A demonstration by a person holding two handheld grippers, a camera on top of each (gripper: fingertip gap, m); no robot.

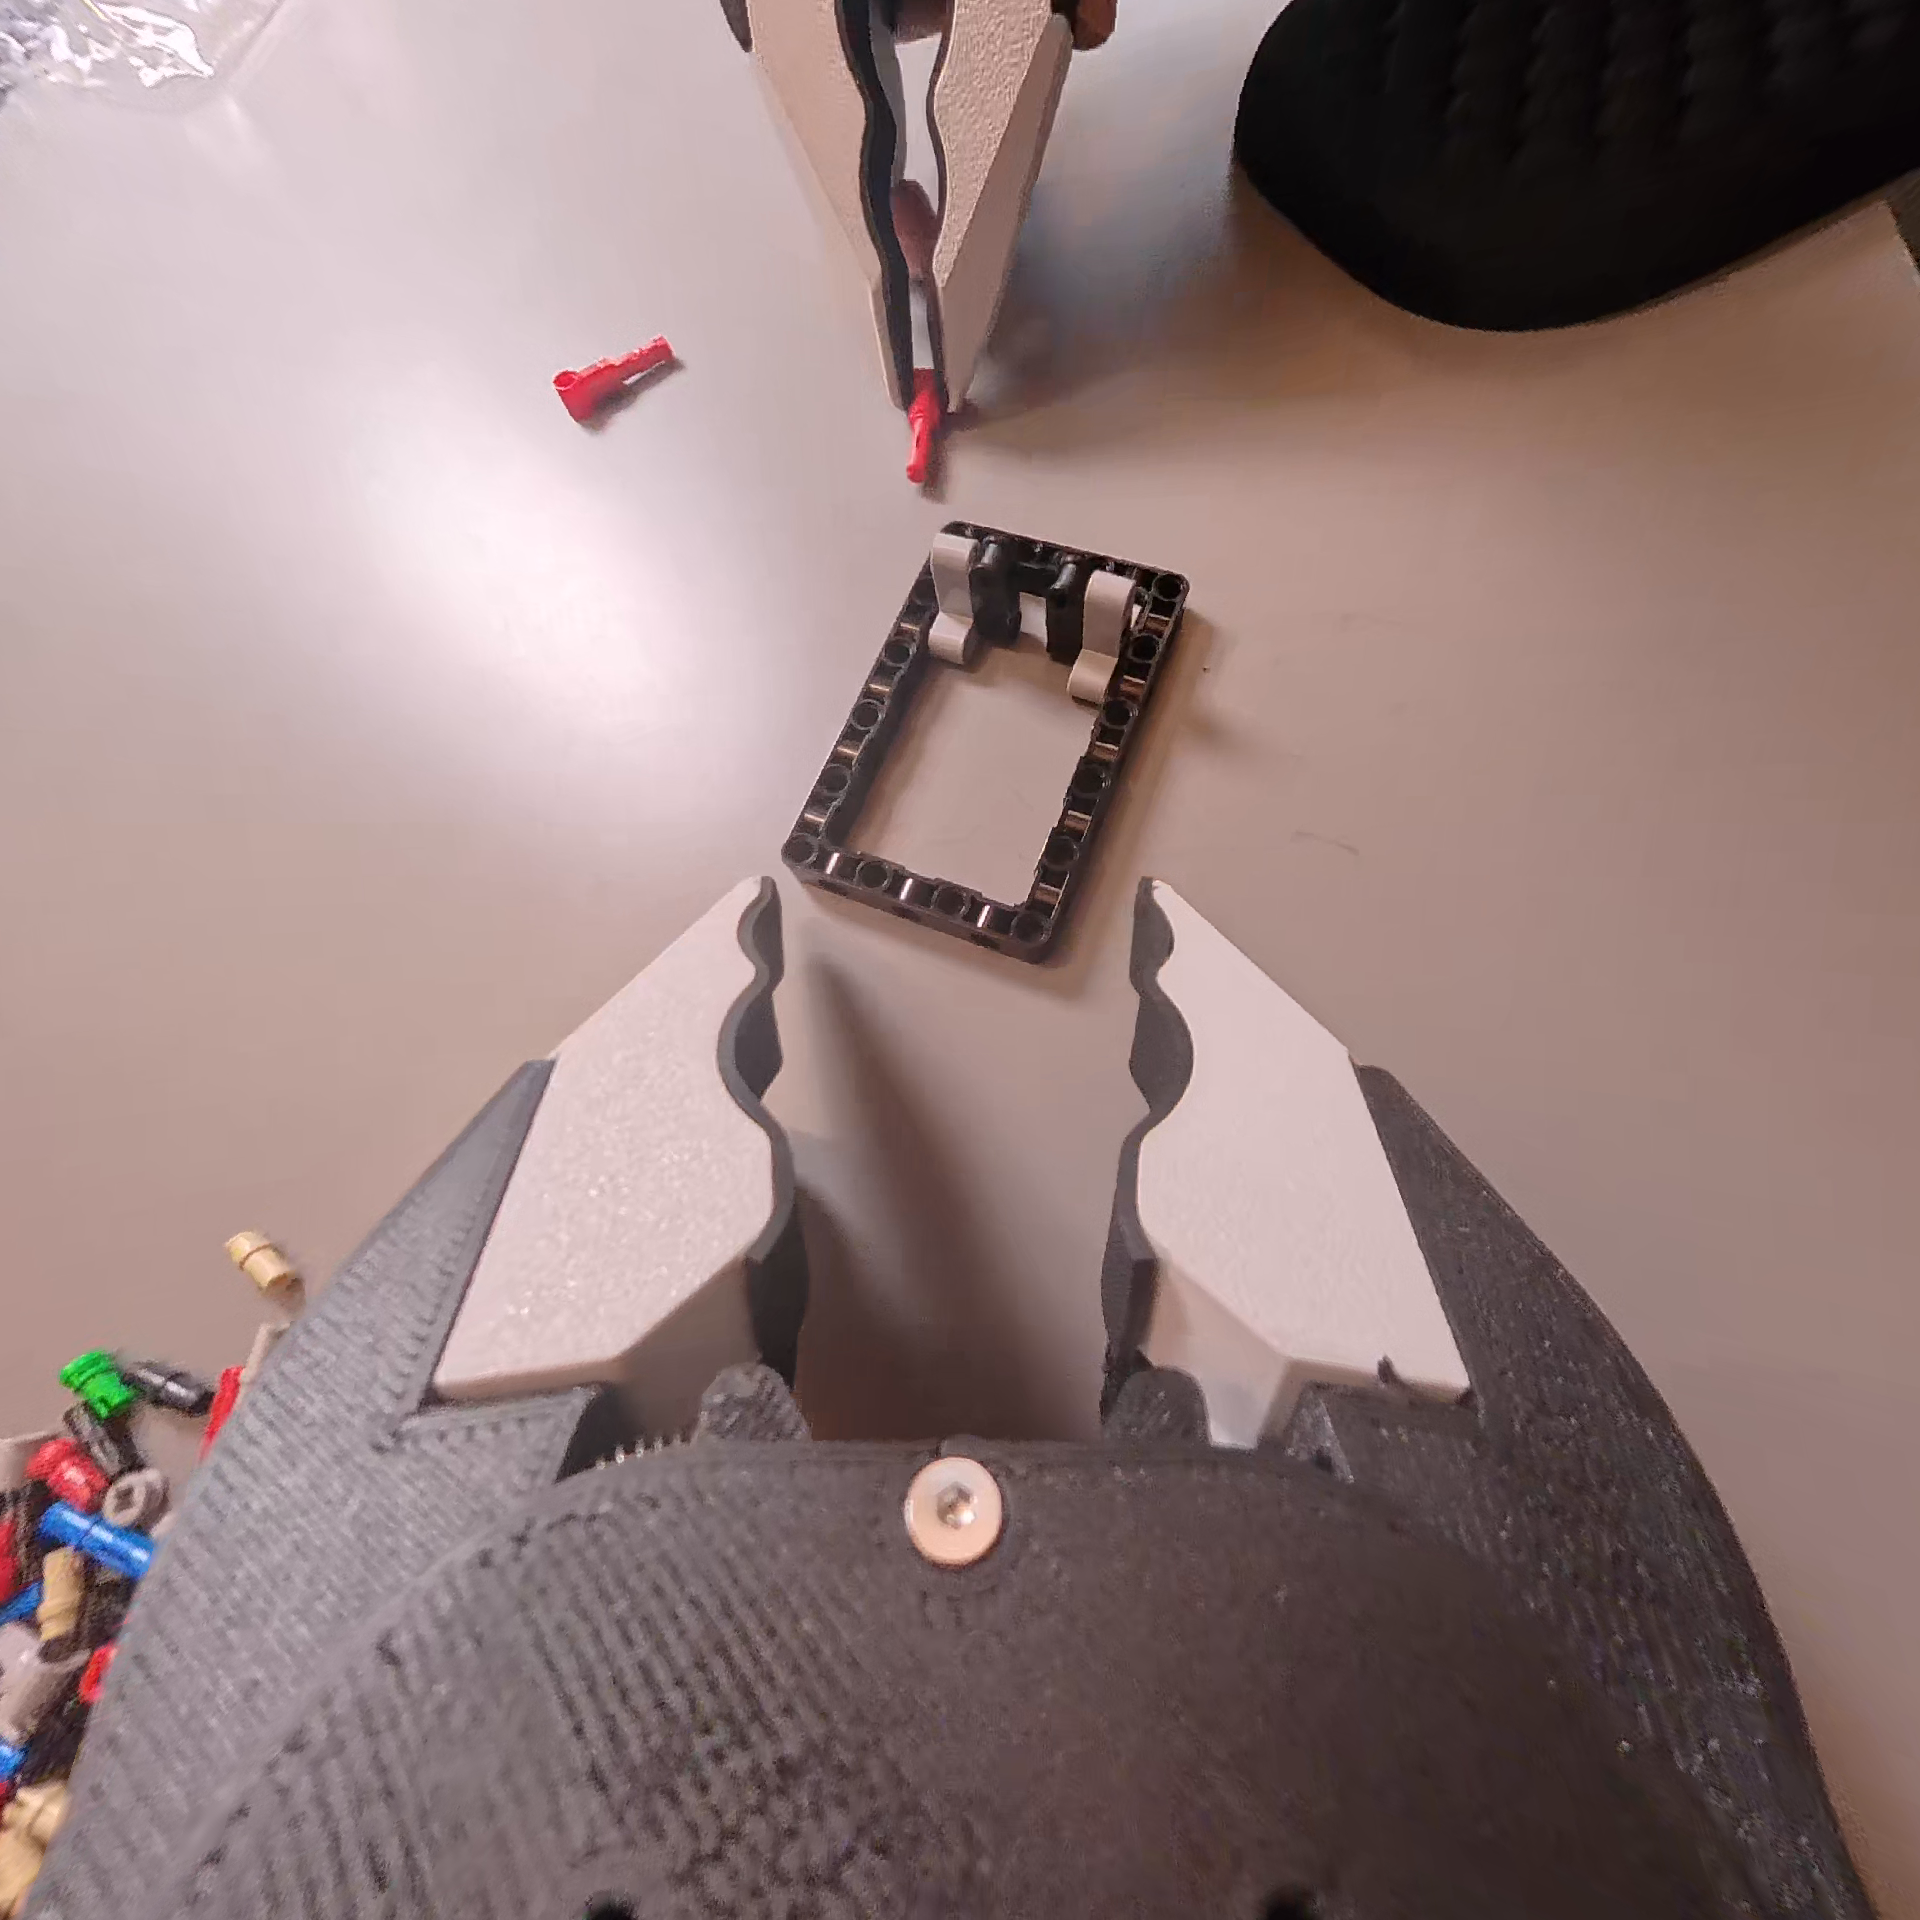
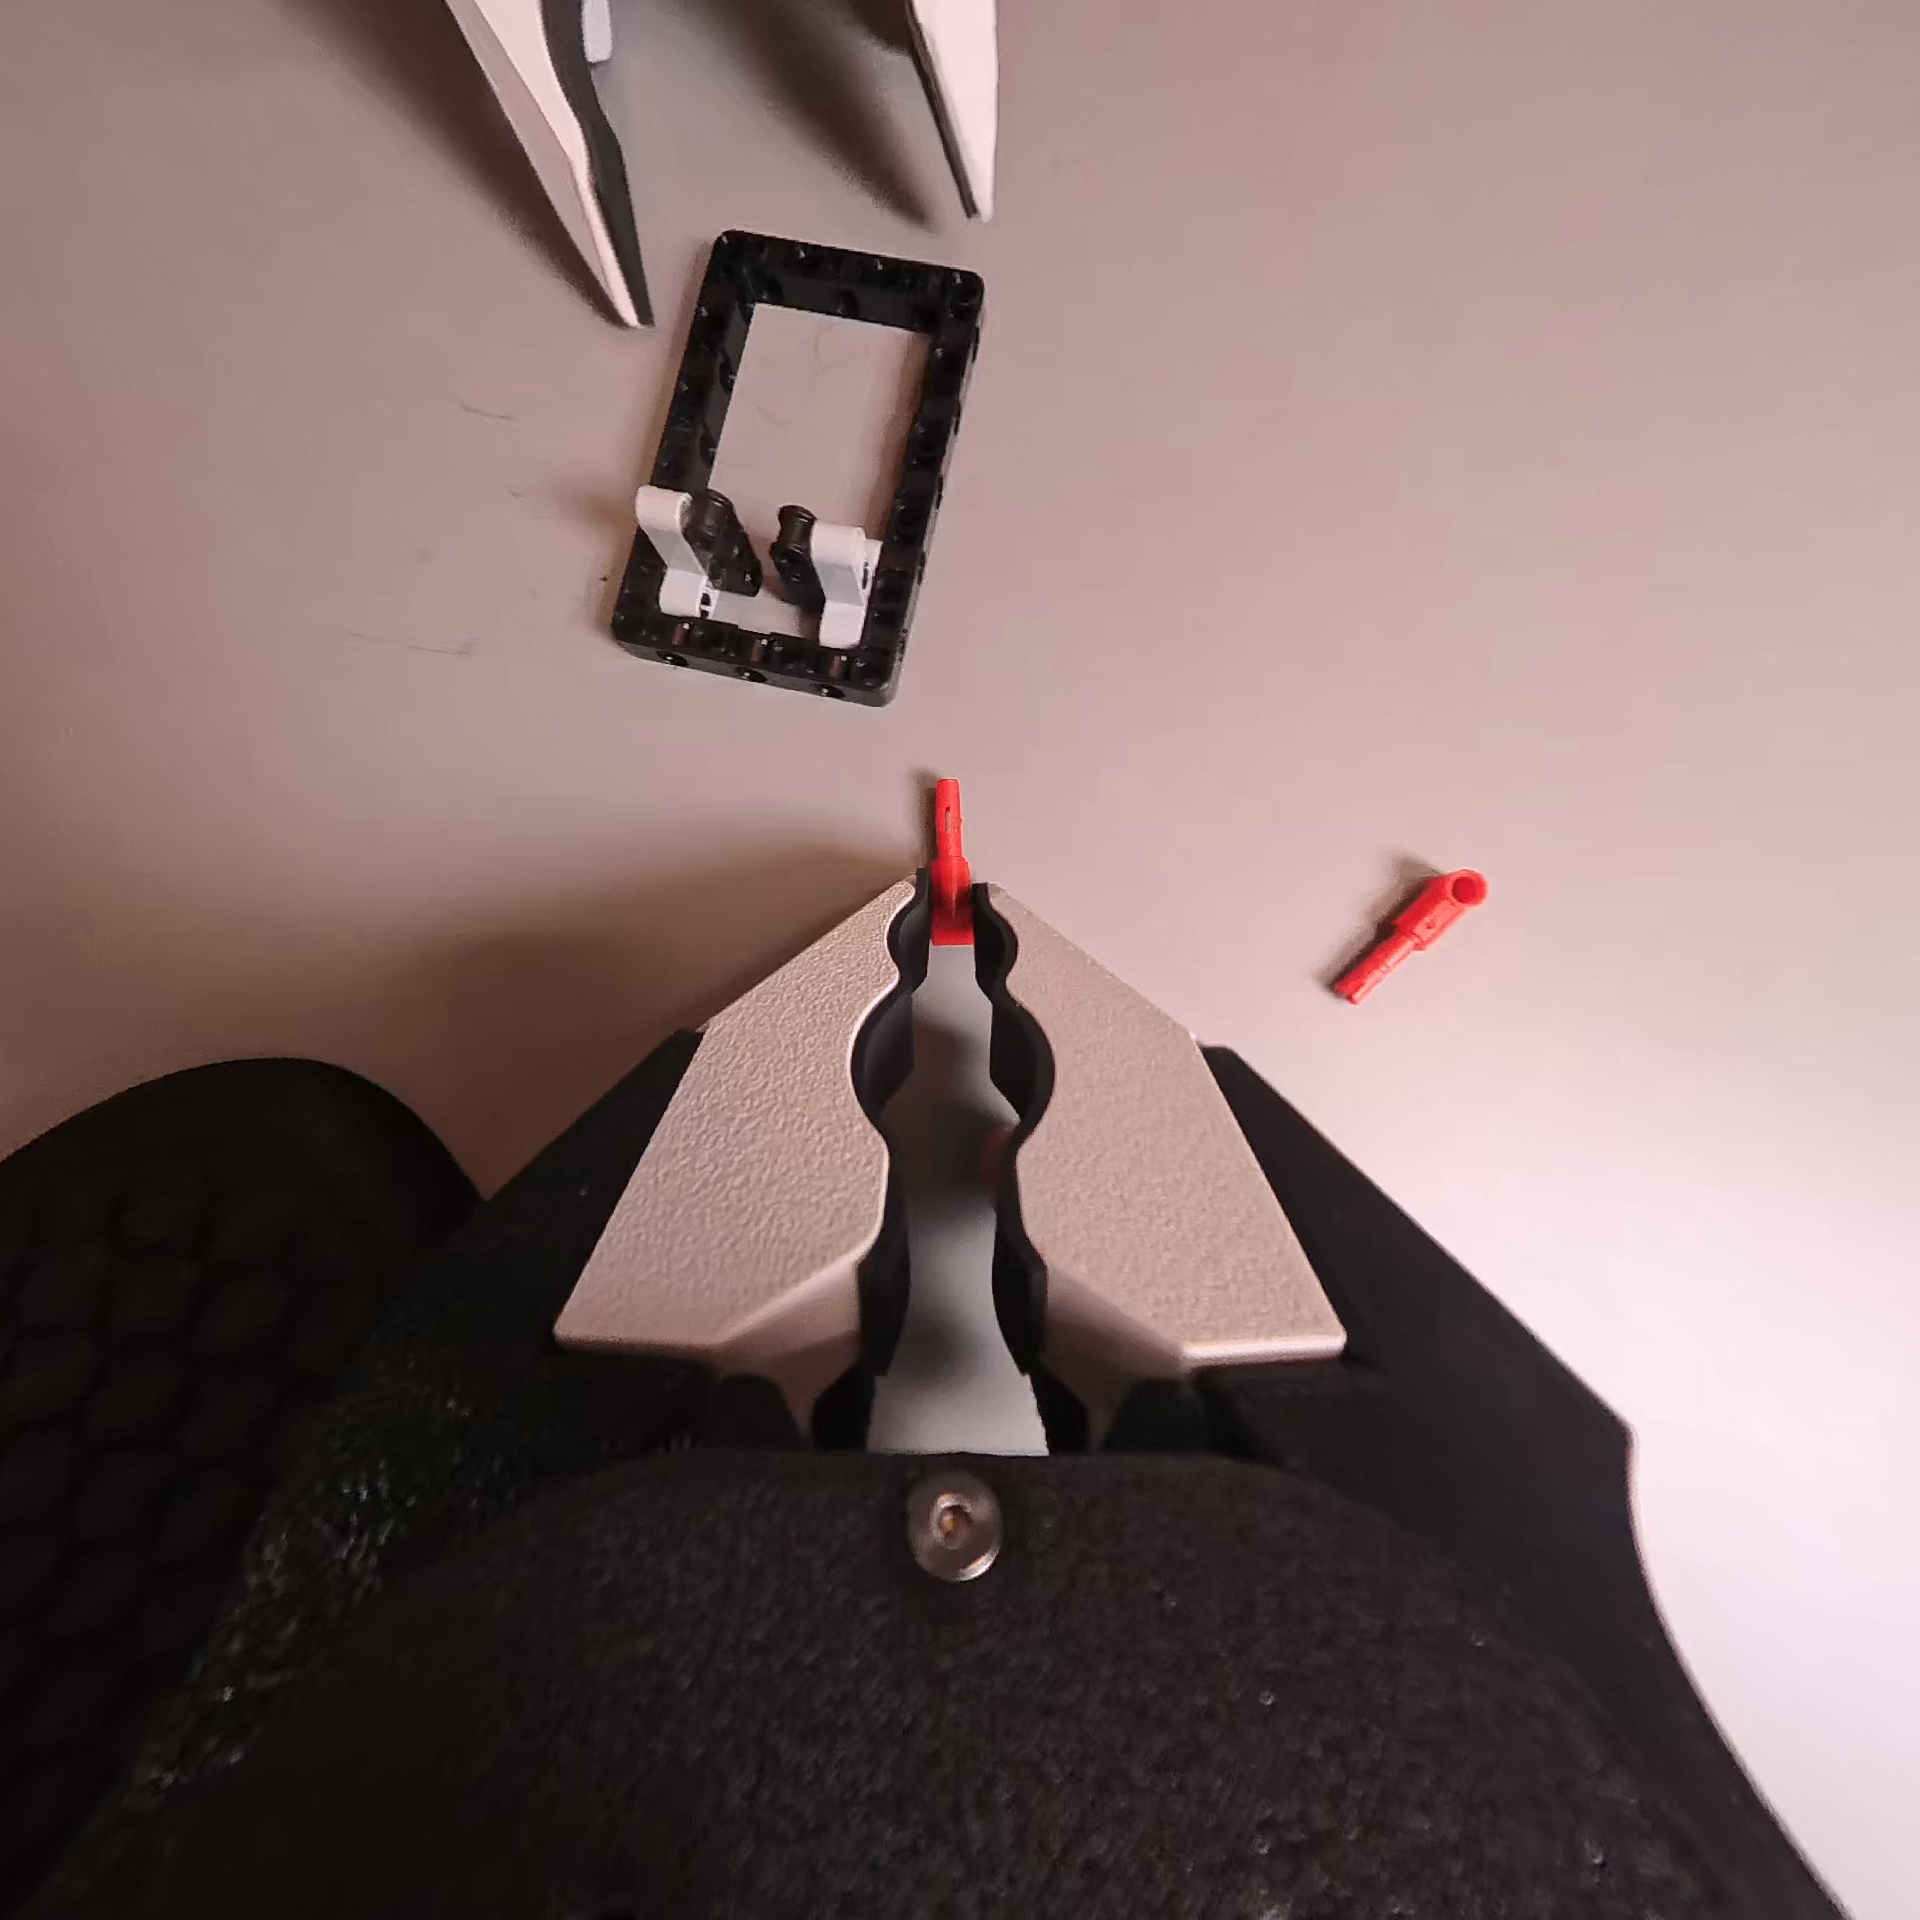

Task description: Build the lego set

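A black rectangular frame (image 1: 987, 743) lies flat on the table, with two grey connectors and black pins fitted at one short end; it also shows in the right wrist view (image 2: 800, 468). My left gripper (image 1: 956, 904) is open and empty, its fingertips just short of the frame's near end. My right gripper (image 2: 948, 902) is shut on a red pin (image 2: 948, 862), which sticks out past the fingertips toward the frame. The left wrist view shows the right gripper (image 1: 928, 400) with the red pin (image 1: 921, 442) at the table surface beyond the frame.
A second red pin (image 2: 1413, 933) lies loose on the table, also in the left wrist view (image 1: 613, 376). A pile of small coloured parts (image 1: 73, 1496) lies at the lower left. A black sleeve (image 1: 1579, 156) is at the upper right. Crumpled plastic bag (image 1: 94, 42) at the far left. One gripper's finger ends stand about 12 cm off the other's.
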